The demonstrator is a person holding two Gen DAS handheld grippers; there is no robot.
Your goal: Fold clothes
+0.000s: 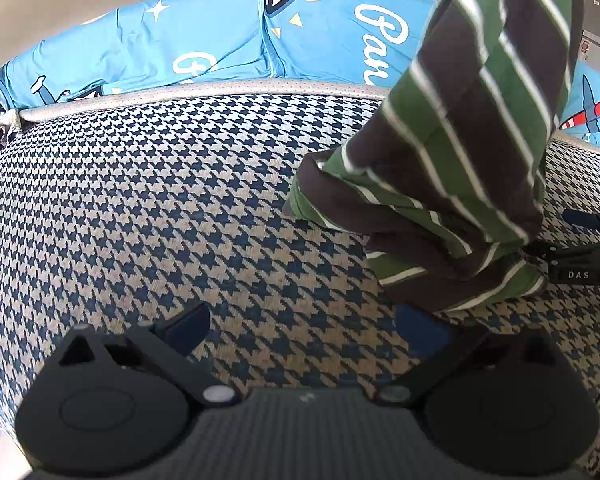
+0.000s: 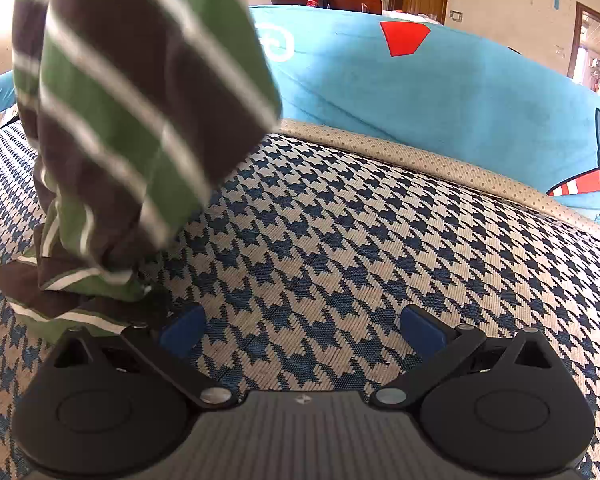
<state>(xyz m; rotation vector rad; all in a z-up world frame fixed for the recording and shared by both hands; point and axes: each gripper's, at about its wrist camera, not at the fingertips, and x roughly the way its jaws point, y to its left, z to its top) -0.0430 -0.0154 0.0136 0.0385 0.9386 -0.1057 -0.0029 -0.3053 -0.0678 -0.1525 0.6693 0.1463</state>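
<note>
Left gripper (image 1: 302, 330): its two blue-padded fingers stand wide apart over the houndstooth mat, with nothing between them. The right-hand pad sits just under the lowest fold of the garment; whether it touches the cloth cannot be told.

Right gripper (image 2: 302, 330): fingers spread wide, only bare mat between the pads. The left-hand pad lies right beside the bunched bottom of the garment.

Striped garment (image 1: 472, 132): green and brown with thin white stripes, blurred in both views. It hangs down from above the frame, and its lower end is crumpled in a heap on the mat, toward the right side in the left wrist view and toward the left side in the right wrist view (image 2: 132, 120). What holds its top is out of sight.

Houndstooth mat (image 1: 160, 208): dark blue and cream weave, with a pale dotted border along its far edge.

Blue sheet (image 1: 204, 44): bright blue printed fabric with white lettering and aeroplanes, lying beyond the mat's far edge.

Second device (image 1: 584, 268): a dark gripper body marked "DAS", at the mat's right side, just behind the garment heap.
</note>
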